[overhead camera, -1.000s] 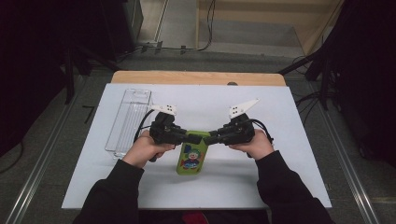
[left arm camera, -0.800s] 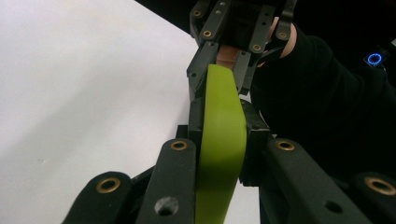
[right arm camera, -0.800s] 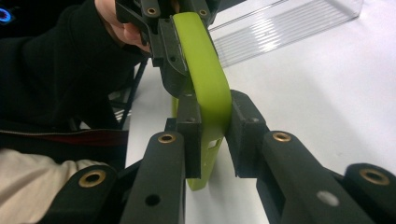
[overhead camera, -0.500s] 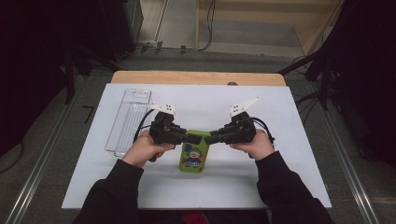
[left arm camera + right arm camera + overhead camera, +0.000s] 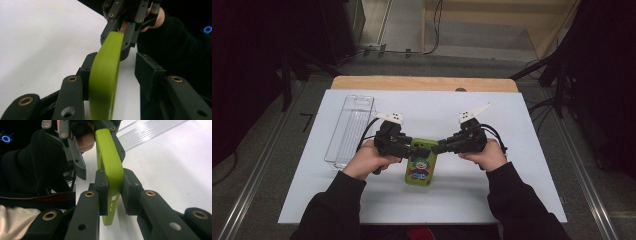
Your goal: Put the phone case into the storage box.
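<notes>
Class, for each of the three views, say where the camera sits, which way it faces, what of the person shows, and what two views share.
High view: above the person's side, looking forward and down on the table; forearms and hands show, with the left gripper and right gripper.
Left gripper view: on the left gripper, looking along its open jaws at the green case; a sleeve beyond.
Right gripper view: on the right gripper, shut on the case.
Shared: the case.

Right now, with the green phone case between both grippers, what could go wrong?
The left gripper has just been opening, one pad clear of the green phone case. The right gripper alone clamps one end, so the case may tilt, swing or slip down onto the table.
</notes>
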`<state>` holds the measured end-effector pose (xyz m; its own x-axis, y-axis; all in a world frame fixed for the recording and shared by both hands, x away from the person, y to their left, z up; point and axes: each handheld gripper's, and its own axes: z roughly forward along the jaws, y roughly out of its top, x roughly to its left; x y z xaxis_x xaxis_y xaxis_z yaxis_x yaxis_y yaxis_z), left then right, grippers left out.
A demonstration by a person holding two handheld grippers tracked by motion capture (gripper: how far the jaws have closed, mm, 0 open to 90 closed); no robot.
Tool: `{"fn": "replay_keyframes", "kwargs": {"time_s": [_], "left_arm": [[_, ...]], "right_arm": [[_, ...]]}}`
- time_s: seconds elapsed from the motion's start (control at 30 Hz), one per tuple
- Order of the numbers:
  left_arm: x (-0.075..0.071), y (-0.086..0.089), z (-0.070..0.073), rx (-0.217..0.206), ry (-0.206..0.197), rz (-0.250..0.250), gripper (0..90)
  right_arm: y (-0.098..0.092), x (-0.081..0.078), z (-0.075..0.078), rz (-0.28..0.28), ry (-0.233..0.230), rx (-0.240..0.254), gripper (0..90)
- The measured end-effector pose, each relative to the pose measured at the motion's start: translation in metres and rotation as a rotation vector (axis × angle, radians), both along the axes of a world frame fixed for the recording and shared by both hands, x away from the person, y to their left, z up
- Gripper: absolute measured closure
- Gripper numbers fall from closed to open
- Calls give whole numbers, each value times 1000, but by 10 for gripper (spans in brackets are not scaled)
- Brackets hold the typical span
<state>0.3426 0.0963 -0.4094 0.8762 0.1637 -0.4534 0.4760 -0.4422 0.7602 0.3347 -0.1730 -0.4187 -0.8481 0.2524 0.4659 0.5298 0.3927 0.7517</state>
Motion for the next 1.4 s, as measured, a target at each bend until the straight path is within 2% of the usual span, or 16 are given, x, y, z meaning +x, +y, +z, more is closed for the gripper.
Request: {"fn": "replay_keyframes", "kwargs": {"time_s": [0.07,0.13,0.27,0.43,0.5,0.73,0.93,1.0,1.17,1.33,1.4], "left_arm": [[0,0,0,3,13,4,504],[0,0,0,2,14,6,495],[2,0,0,18,18,16,417],[0,0,1,21,-3,27,377],[1,0,0,25,-10,40,355],[4,4,1,42,-25,101,323],[6,7,2,39,-28,145,321],[6,8,3,39,-33,165,296],[8,11,4,47,-50,209,296],[9,12,5,50,-71,255,296],[9,13,6,52,-70,281,296]], "right_arm": [[0,0,1,-1,-3,-1,749],[0,0,2,-3,-5,-7,749],[-3,0,2,-9,3,6,749],[-7,0,4,-27,0,4,749],[-9,0,6,-36,12,1,749],[-13,-2,11,-89,13,-19,748],[-18,-2,14,-134,24,-37,748],[-19,-3,15,-152,29,-38,748],[-24,-3,18,-194,42,-54,748],[-23,-4,19,-232,36,-80,748],[-23,-4,19,-240,49,-80,748]]}}
